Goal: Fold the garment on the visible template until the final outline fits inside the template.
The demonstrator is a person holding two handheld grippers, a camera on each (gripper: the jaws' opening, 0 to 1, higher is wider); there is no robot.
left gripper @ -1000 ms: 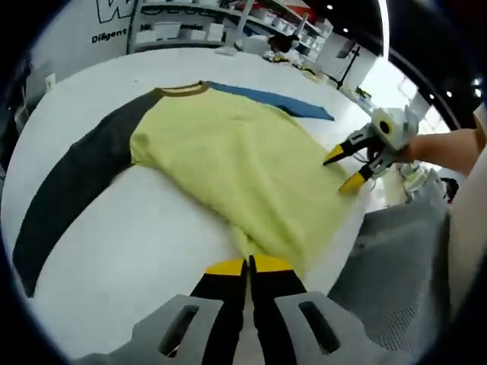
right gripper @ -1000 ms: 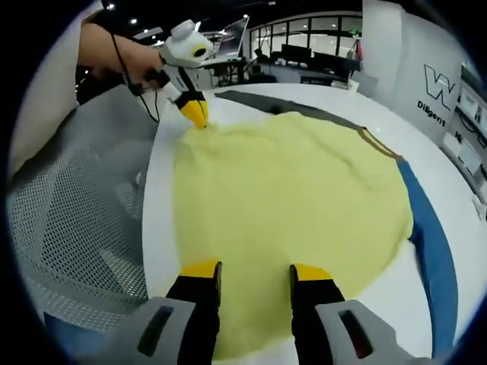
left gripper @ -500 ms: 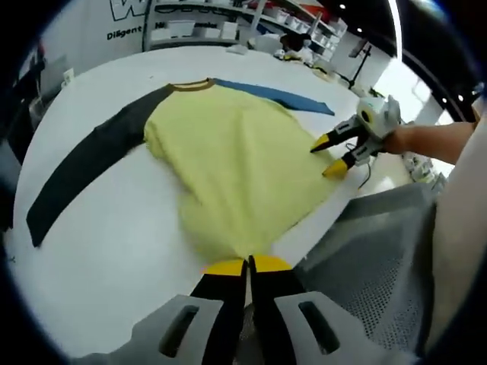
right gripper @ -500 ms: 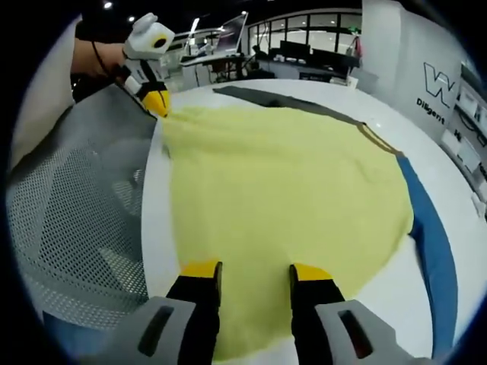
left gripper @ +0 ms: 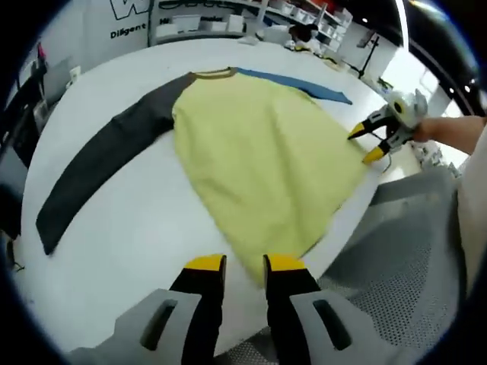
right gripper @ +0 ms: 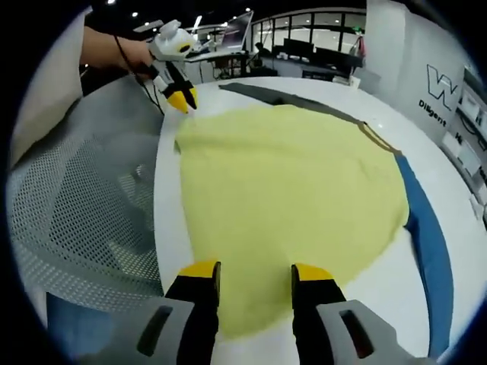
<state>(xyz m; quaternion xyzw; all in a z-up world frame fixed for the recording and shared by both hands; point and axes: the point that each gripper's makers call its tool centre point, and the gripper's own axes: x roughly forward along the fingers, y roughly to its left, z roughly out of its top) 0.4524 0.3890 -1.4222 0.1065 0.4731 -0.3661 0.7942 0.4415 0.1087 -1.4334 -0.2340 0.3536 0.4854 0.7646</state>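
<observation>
bright overhead light, soft focus, warped edges

A white wall panel (right gripper: 449, 95) shows a large "W" above "Diligent"

Both tongs (left gripper: 244, 263) (right gripper: 247, 271) parted, empty.

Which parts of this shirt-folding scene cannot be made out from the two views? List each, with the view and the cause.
- Folding template: no outline can be made out on the white table in either view.
- Blue sleeve: its end is cut off by the right gripper view's edge.
- Hem of the yellow shirt: partly behind the right gripper fingers.
- Wall lettering: cut off at the top of the left gripper view.
</observation>
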